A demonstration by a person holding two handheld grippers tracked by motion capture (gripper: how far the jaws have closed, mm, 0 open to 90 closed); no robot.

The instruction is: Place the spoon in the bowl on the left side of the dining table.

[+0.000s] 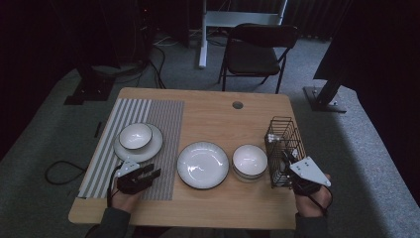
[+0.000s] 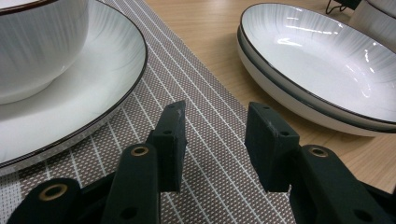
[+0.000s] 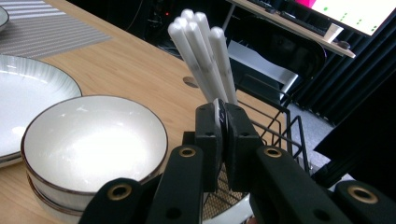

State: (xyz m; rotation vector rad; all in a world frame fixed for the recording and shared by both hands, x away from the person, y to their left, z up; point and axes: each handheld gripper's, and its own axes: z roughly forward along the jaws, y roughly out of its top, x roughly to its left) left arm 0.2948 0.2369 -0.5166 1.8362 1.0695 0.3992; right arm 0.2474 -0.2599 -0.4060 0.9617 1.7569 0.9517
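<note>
Right gripper view: right gripper [image 3: 223, 122] is seen with its jaws nearly closed, pinched on a thin white handle [image 3: 217, 111] of one utensil.
Thing's place: white utensil handles [image 3: 201, 53] are stood in the wire basket [image 3: 280, 128], directly ahead of and above the right jaws.
Long axis: handles are tilted slightly, running upward and away from the jaw tips.
Coming move: a lift along that axis is judged likely.
Left gripper [image 2: 215, 140]: jaws are held wide over the striped placemat [image 2: 205, 88], nothing between them; plate [image 2: 322, 60] ahead to one side.
Nearer hand: right, clearly; basket is well apart from the left.
</note>
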